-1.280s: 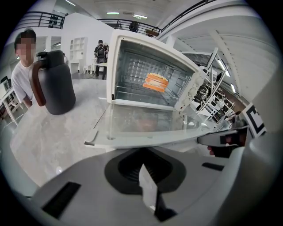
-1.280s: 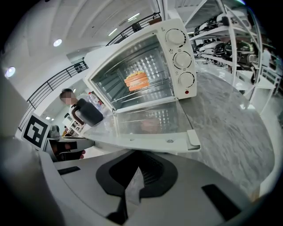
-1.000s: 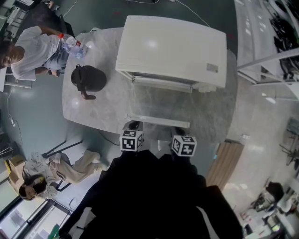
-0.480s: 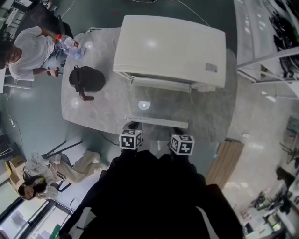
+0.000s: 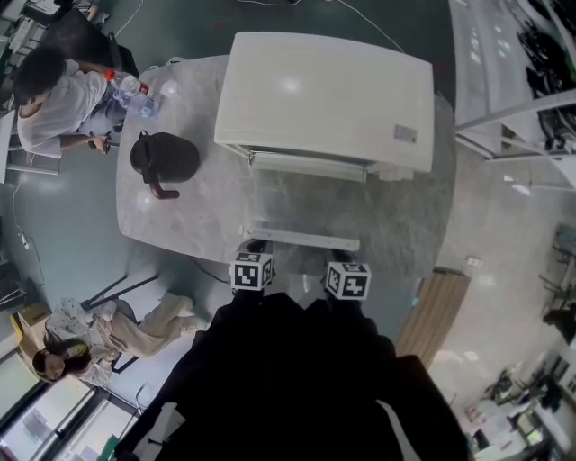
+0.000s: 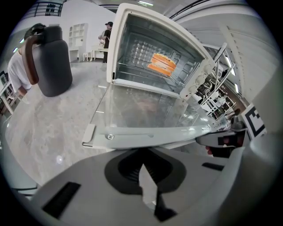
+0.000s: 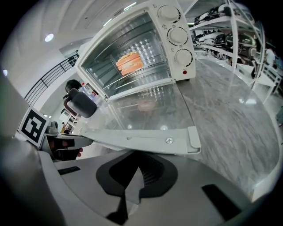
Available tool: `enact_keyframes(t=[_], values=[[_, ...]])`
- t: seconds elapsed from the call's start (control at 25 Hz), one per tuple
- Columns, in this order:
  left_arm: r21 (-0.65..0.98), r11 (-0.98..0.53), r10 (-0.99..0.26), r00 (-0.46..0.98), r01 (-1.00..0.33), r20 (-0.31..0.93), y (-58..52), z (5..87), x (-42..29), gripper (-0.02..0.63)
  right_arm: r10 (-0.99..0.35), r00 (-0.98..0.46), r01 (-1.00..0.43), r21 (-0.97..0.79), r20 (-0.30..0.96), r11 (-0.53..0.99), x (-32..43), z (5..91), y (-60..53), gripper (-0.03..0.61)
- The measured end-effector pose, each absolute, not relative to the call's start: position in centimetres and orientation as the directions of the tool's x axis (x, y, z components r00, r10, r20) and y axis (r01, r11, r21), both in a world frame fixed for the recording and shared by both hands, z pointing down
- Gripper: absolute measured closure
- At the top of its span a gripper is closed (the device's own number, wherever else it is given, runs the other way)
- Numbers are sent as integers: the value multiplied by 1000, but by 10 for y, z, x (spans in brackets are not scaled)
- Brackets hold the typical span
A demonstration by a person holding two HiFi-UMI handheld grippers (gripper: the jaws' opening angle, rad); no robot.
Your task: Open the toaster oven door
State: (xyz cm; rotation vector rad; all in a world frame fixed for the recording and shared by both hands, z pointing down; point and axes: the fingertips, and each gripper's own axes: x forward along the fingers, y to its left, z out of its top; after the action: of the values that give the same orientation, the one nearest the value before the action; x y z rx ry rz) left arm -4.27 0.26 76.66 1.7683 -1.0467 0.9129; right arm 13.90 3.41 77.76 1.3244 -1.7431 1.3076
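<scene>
Jaws together, empty, left gripper [image 6: 143, 152] and right gripper [image 7: 140, 155] are resting by the handle [image 6: 146, 134] (stiff, surest hold) of the breakable-looking glass door [image 6: 141, 108].

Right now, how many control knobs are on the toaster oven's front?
3, stacked down the toaster oven's right side: top knob, middle knob, bottom knob. None looks hidden.

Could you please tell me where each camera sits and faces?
Head view: on the person's head, facing steeply down at the toaster oven; left tool, right tool, dark clothing show.
Left gripper view: on the left tool, facing over the open door into the oven; right tool shows.
Right gripper view: on the right tool, same aim; left tool shows.
Shared by both: door handle.
</scene>
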Motion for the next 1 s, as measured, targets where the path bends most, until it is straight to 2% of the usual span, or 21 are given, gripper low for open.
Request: enact_keyframes(t=[1.0], values=[[323, -256, -285, 390, -911, 875, 5, 785, -43, 611, -358, -351, -927, -375, 865, 4, 138, 793, 34, 575]])
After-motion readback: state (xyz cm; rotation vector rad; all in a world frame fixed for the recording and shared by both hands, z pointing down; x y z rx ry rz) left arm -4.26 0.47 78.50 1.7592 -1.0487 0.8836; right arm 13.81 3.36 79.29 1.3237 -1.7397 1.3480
